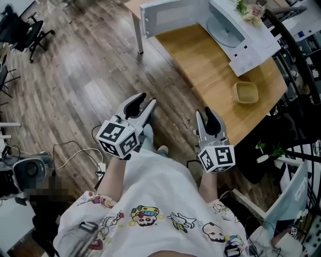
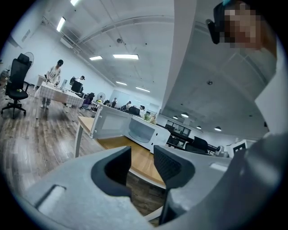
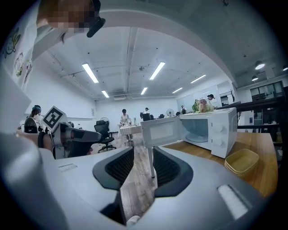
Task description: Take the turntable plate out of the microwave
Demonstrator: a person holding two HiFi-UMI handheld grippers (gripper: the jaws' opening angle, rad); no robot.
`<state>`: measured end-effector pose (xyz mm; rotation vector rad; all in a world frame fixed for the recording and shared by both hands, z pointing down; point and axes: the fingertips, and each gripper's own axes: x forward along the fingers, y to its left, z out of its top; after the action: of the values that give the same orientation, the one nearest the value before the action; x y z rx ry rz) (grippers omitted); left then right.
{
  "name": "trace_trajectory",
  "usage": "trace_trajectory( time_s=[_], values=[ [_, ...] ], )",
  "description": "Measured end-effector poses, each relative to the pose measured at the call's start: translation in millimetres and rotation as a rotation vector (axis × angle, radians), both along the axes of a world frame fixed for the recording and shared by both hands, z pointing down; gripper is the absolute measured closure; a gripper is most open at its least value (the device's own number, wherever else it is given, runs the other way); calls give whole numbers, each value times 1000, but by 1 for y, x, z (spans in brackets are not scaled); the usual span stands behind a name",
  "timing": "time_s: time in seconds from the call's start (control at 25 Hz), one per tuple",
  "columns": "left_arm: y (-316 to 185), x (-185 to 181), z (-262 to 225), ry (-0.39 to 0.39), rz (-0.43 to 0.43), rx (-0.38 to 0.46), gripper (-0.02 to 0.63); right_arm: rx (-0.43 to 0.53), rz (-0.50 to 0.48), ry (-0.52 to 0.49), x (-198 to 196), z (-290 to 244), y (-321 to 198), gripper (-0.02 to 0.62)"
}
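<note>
A white microwave (image 1: 251,35) stands at the far end of the wooden table (image 1: 210,80), its door (image 1: 173,17) swung wide to the left. The round glass turntable plate (image 1: 225,27) lies inside the cavity, also visible as the pale plate (image 3: 198,137) in the right gripper view. Both grippers hang short of the table's near edge, well away from the microwave. My left gripper (image 1: 145,104) (image 2: 141,155) is open and holds nothing. My right gripper (image 1: 204,115) (image 3: 144,157) is likewise open and empty, its jaws pointing towards the door (image 3: 162,130).
A small yellow tray (image 1: 246,92) (image 3: 242,161) sits on the table right of the microwave. Flowers (image 1: 251,10) rest on the microwave's top. A black rack (image 1: 301,75) stands to the right, an office chair (image 1: 22,27) at far left, cables (image 1: 75,150) on the floor.
</note>
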<state>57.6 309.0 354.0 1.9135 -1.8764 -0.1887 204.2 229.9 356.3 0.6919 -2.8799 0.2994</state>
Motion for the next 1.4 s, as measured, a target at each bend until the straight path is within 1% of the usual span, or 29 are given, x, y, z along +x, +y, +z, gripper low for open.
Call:
trace_trajectory(
  time_s=[0.36,0.56,0.72,0.92,1.12,1.4],
  values=[
    [-76,-79,-13,5,77,10,433,9,59,-9,-78,-14,-64,437],
    [-108,-116,-14,0,111,5,423,4,102,-7,-110,-14,-93,422],
    [-127,-142,-13,16,136,12,420,3,135,-5,-133,-13,-111,413],
    [-138,-168,-8,26,159,8,416,-19,167,-8,-155,-8,-124,411],
    [-138,-186,-1,38,186,7,412,-29,209,4,-167,0,-122,410],
    [-137,-191,12,76,219,-23,399,-69,261,48,-167,15,-122,397]
  ],
)
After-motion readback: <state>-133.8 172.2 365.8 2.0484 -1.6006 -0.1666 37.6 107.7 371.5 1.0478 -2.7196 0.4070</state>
